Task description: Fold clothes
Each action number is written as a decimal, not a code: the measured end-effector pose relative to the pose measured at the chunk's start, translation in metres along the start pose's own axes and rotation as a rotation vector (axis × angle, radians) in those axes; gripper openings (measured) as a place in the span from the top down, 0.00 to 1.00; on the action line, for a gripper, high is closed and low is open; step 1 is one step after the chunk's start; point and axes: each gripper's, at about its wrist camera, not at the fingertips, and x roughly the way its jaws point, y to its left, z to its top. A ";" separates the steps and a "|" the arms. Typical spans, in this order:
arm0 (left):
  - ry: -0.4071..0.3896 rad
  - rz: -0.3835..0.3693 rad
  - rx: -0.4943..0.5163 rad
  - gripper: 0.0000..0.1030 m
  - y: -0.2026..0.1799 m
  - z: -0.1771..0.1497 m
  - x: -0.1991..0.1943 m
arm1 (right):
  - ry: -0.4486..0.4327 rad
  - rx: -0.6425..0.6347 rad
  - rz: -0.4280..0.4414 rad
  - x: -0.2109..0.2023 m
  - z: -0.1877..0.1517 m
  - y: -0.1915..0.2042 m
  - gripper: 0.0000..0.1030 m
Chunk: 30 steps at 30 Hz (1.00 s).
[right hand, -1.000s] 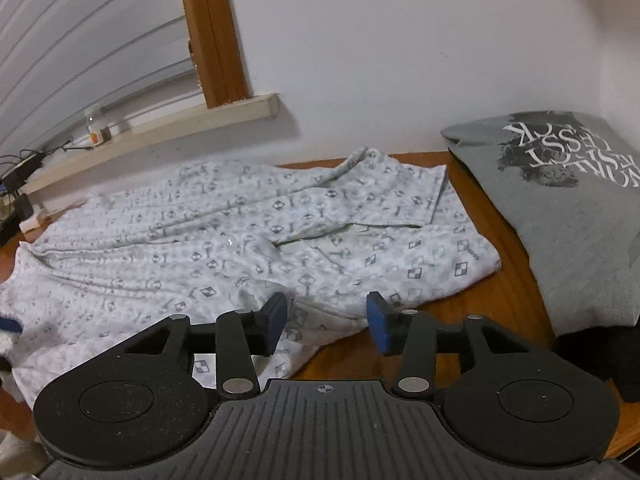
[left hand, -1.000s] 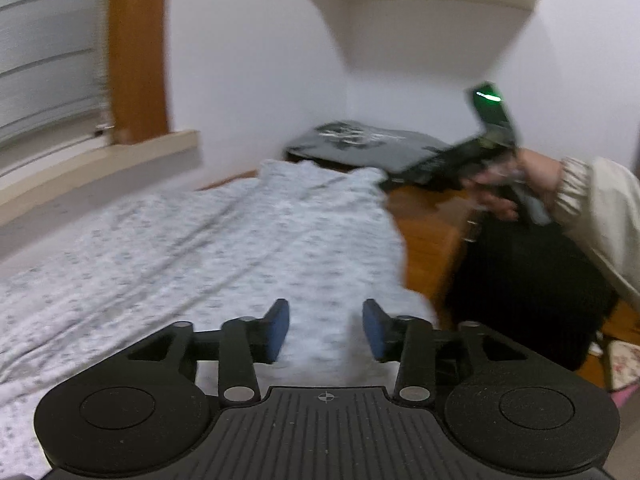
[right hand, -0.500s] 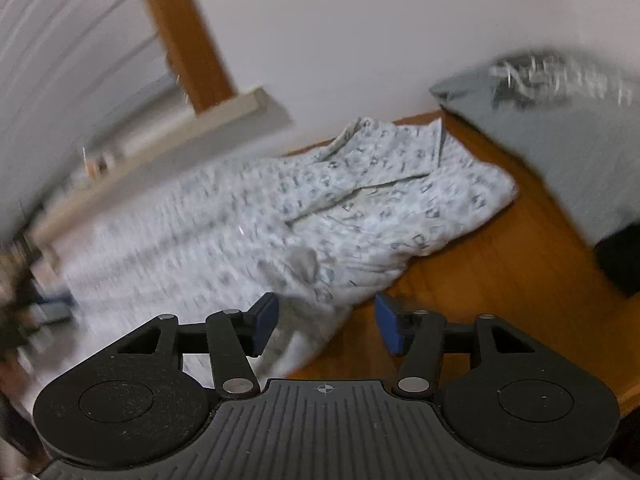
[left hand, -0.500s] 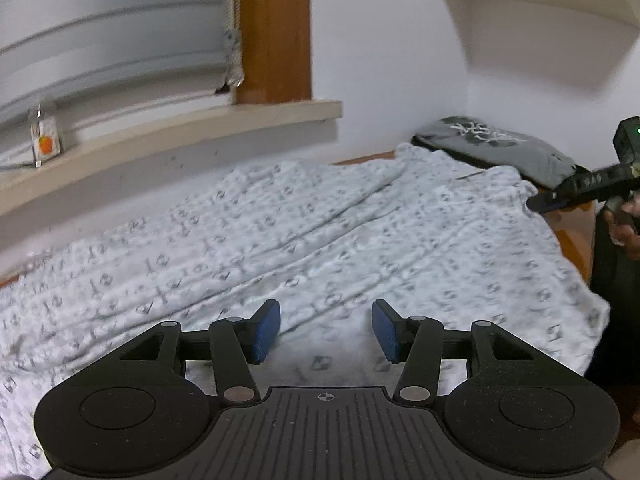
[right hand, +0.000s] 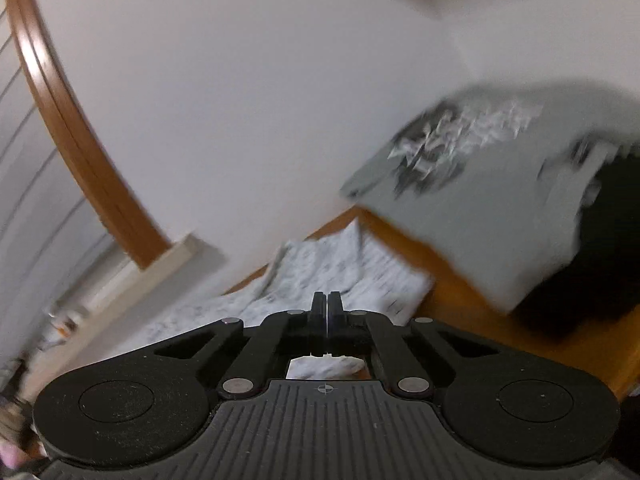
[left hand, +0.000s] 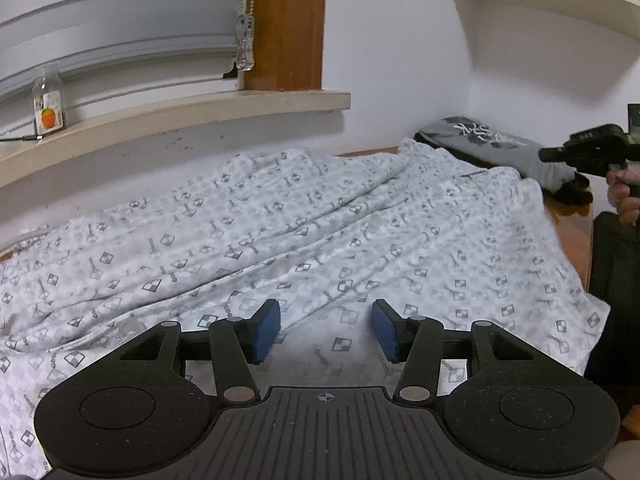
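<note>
The left gripper [left hand: 326, 334] hovered low with its jaws apart and empty, the patterned shirt [left hand: 304, 240] spread flat and rumpled beneath them across the wooden bench [left hand: 572, 232]. The right gripper [right hand: 327, 312] had its jaws pressed together; pale cloth showed just behind them, but the blur left it unclear whether they pinched the shirt [right hand: 344, 276] or nothing. It sat near the shirt's far corner, beside a grey printed T-shirt [left hand: 500, 148] already lying folded by the wall. To fold well here, I'd judge each gripper wanted a firm bite on a hem corner, lifting level and together so the fabric carried over without dragging fresh creases.
</note>
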 end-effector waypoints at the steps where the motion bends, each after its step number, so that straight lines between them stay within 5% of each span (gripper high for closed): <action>1: 0.000 -0.003 -0.004 0.41 0.001 0.000 0.000 | 0.009 -0.028 -0.001 -0.001 -0.001 0.004 0.94; 3: -0.014 0.006 0.000 0.35 0.002 0.001 -0.003 | 0.028 -0.084 -0.004 -0.004 -0.003 0.013 0.92; 5: -0.022 0.029 0.013 0.34 0.005 0.000 -0.007 | 0.061 -0.150 0.023 -0.004 -0.012 0.029 0.72; 7: -0.016 0.046 0.013 0.34 0.011 -0.002 -0.011 | 0.099 -0.219 0.061 -0.004 -0.024 0.047 0.65; 16: -0.033 0.157 0.000 0.25 0.049 -0.013 -0.041 | 0.355 -0.592 0.274 -0.028 -0.112 0.152 0.61; 22: 0.000 0.108 -0.129 0.25 0.086 -0.013 -0.044 | 0.399 -0.752 0.320 -0.065 -0.145 0.182 0.55; 27: 0.027 0.132 -0.130 0.25 0.097 -0.015 -0.042 | 0.427 -0.878 0.330 -0.076 -0.165 0.199 0.55; 30: 0.030 0.123 -0.128 0.25 0.098 -0.015 -0.042 | 0.436 -0.929 0.305 -0.069 -0.167 0.197 0.70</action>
